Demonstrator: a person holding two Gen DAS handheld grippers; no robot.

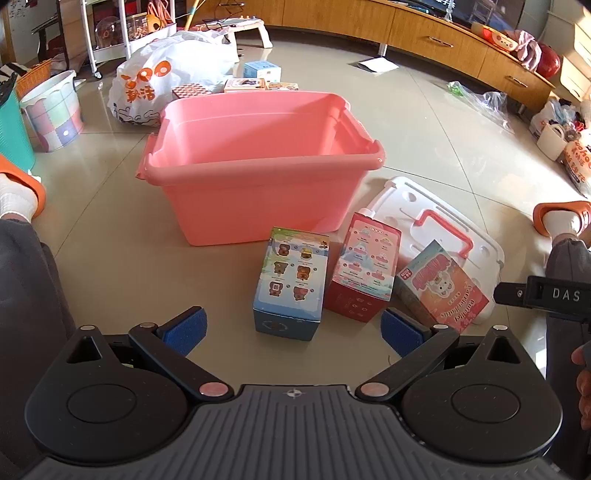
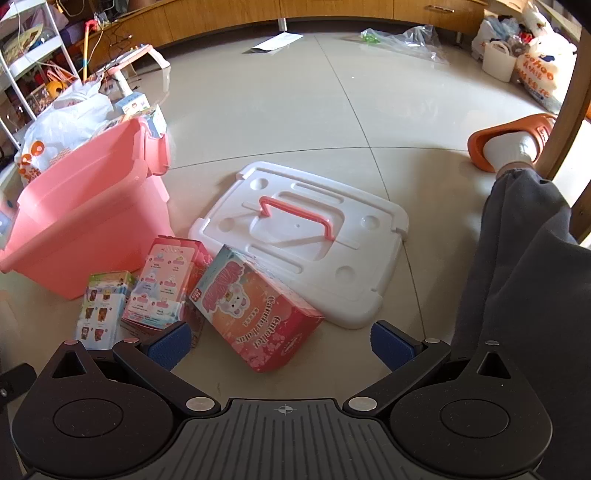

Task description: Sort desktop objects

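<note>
Room: a living room with a pale tiled floor [image 1: 424, 122] lay in sunlight, a long wooden cabinet [image 1: 424, 33] along the far wall
Far left: a pastel checked tub [image 1: 55, 110] and a white shopping bag [image 1: 162, 81] with orange print stood behind the bin, a few small boxes just beside the bag
Bin: a pink storage bin [image 1: 258, 192] sat open on the floor, its inside bare as far as the left wrist view showed
Left claw: the left claw [image 1: 291, 328] hovered low over the floor with its blue pads wide apart, holding nothing, pointed at the row of boxes
Blue box: a blue toy box [image 1: 291, 284] with bear pictures lay just in front of the bin
Red box: a red toy box [image 1: 365, 266] lay just beside the blue one, tilted, its far end near the lid
Pink box: a pink toy box [image 2: 255, 314] printed with a cartoon animal rested partly on the edge of the lid
Lid: the bin's white lid [image 2: 351, 258] with a pink handle [image 2: 295, 218] lay flat on the floor, right of the bin
Right claw: the right claw [image 2: 280, 341] hung with pads spread apart and empty, the pink box lying between and just ahead of them
Person: grey trouser legs [image 2: 524, 288], white socks and orange slippers [image 2: 506, 129] showed at both edges
</note>
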